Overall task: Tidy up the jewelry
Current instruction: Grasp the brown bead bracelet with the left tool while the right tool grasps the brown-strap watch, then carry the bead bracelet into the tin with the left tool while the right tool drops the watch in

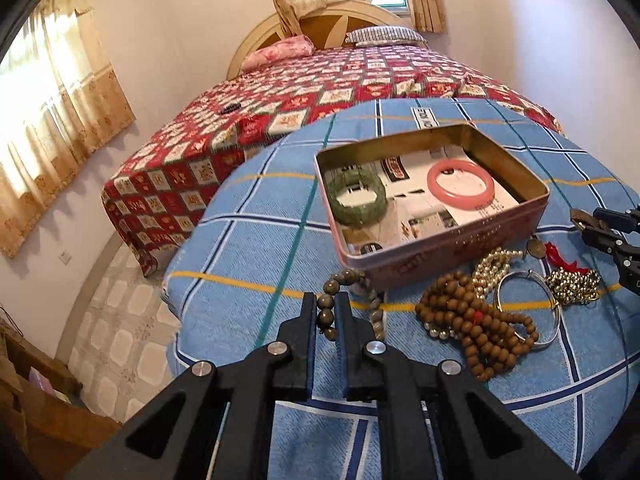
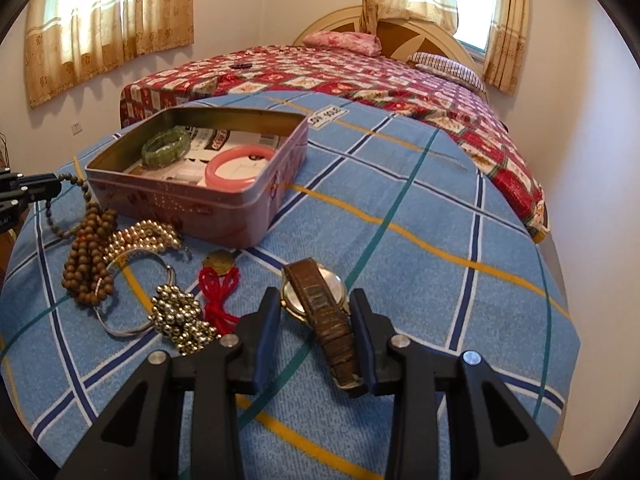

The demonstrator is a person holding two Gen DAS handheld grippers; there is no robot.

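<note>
Blue plaid cloth (image 1: 248, 248): covers the counter that carries everything; a red patterned bed (image 1: 304, 92) stands beyond it.
Tin (image 1: 436, 248): pink, lidless, on the cloth; the landmark for the rest.
In the tin: a green bracelet (image 1: 357, 197) at its left end and a pink bangle (image 1: 460, 185) toward its right end, both lying on printed papers.
Left tongs (image 1: 325, 312): closed tight on a strand of grey-green beads (image 1: 348, 278), just in front of the tin's near left corner; the strand loops up from the fingers to the tin wall and down again on the other side.
Right tongs (image 2: 314, 312): well in front of the tin's right end, closed around a watch (image 2: 320, 300) with a brown strap; the case sits between the fingertips and the strap runs back along the right finger.
Jewelry pile: in front of the tin's near wall lie brown wooden beads (image 1: 468, 324), a pearl strand (image 1: 494, 266), a thin silver bangle (image 1: 526, 304), a cluster of gold-coloured beads (image 2: 182, 320) and a red cord with a round brass pendant (image 2: 218, 282).
</note>
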